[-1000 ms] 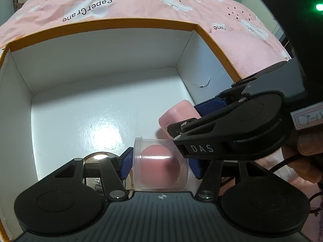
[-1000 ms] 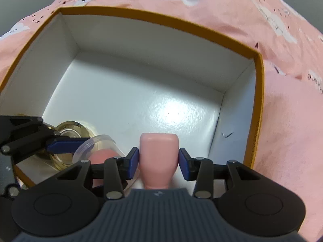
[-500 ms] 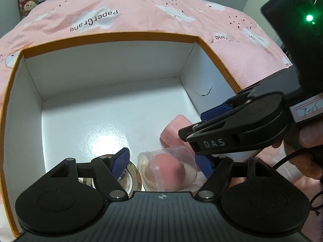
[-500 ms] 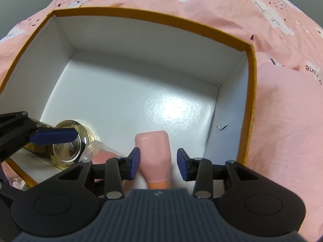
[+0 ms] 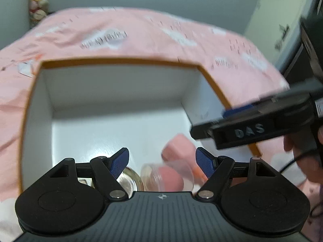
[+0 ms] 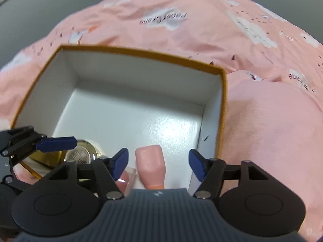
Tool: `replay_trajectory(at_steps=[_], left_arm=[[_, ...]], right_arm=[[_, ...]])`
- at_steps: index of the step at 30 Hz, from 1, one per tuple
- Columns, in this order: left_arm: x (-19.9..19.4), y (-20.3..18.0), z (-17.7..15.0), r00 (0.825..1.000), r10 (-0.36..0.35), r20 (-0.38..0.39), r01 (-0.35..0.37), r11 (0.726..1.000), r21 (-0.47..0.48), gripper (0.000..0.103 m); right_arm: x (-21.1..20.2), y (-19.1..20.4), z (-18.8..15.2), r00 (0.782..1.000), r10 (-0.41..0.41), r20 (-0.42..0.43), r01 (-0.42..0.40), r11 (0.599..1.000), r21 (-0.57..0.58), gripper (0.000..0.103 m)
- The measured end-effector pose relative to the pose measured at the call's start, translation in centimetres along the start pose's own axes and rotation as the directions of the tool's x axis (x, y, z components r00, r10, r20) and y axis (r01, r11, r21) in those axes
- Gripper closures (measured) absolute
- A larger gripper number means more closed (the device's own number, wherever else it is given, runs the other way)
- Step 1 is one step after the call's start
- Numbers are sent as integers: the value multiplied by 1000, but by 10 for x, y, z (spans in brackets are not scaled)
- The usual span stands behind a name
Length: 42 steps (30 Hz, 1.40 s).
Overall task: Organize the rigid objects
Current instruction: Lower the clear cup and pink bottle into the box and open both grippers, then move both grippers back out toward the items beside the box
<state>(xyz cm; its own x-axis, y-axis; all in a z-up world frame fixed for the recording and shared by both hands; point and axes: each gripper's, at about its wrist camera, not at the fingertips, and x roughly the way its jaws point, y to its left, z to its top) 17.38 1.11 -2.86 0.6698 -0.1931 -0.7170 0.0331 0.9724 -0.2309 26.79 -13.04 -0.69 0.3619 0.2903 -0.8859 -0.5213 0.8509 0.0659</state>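
A white box with an orange rim [image 5: 113,60] [image 6: 141,52] lies on the pink bed. Along its near side lie a clear plastic case with a pink sponge inside [image 5: 171,176] [image 6: 125,178], a pink bottle [image 5: 177,151] [image 6: 151,165] and a gold-rimmed round tin [image 5: 129,179] [image 6: 80,155]. My left gripper [image 5: 162,162] is open and empty above the clear case. My right gripper [image 6: 158,164] is open and empty above the pink bottle; it also shows in the left wrist view [image 5: 252,129].
The pink cloud-print bedspread [image 6: 262,121] surrounds the box. The far half of the box floor [image 5: 113,129] is bare white. Grey walls and a white door [image 5: 278,20] stand behind the bed. Plush toys [image 5: 38,2] sit at the far left.
Both grippers opened, let go of the clear case and the pink bottle inside the box, and rose up and back. The views are blurred by the motion.
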Motion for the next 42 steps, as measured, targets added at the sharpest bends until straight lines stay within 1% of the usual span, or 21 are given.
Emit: replay_trajectory(at_steps=[2, 5, 8, 11, 13, 17, 20, 23, 25, 28, 31, 35, 38, 42], left_arm=[[-10, -1, -1, 999, 7, 53, -7, 1000, -6, 15], [-22, -2, -2, 994, 8, 106, -7, 1000, -15, 15], [-31, -5, -1, 991, 11, 130, -10, 1000, -10, 15], [-44, -9, -3, 986, 25, 166, -27, 1000, 8, 15], [-52, -11, -6, 981, 41, 192, -46, 999, 19, 15], [-66, -14, -13, 975, 49, 215, -56, 998, 28, 16], [-75, -10, -17, 975, 42, 218, -45, 999, 13, 19], [-85, -5, -22, 974, 43, 223, -43, 999, -3, 20], [-90, 0, -26, 974, 41, 223, -40, 999, -12, 21], [-96, 9, -35, 978, 46, 201, -39, 998, -41, 22], [-101, 21, -44, 987, 58, 151, -44, 995, -91, 23], [-99, 39, -56, 993, 96, 68, -86, 987, -139, 23], [-94, 46, -65, 992, 123, 10, -120, 982, -148, 23], [-83, 50, -82, 989, 125, -83, -134, 984, -120, 23]], right_arm=[[-8, -4, -2, 1000, 16, 26, -17, 999, 45, 28], [-22, -7, -11, 997, 39, 61, -45, 993, 106, 26], [-36, -4, -22, 993, 26, 112, -40, 991, 127, 25], [-52, -2, -34, 983, 11, 181, -39, 988, 147, 23], [-64, 1, -43, 973, 9, 233, -48, 986, 160, 21], [-81, 5, -61, 951, -9, 309, -52, 980, 190, 19], [-91, 7, -76, 941, -20, 338, -56, 975, 215, 18], [-94, 10, -88, 936, -33, 350, -49, 974, 221, 15], [-94, 14, -94, 941, -27, 338, -49, 975, 215, 15], [-87, 18, -100, 950, -24, 311, -41, 979, 201, 15], [-79, 21, -109, 959, -31, 283, -31, 977, 211, 15], [-66, 27, -120, 973, -30, 228, -24, 972, 232, 15], [-56, 33, -128, 983, -41, 181, 0, 975, 223, 15], [-44, 39, -136, 992, -10, 129, -18, 976, 219, 15]])
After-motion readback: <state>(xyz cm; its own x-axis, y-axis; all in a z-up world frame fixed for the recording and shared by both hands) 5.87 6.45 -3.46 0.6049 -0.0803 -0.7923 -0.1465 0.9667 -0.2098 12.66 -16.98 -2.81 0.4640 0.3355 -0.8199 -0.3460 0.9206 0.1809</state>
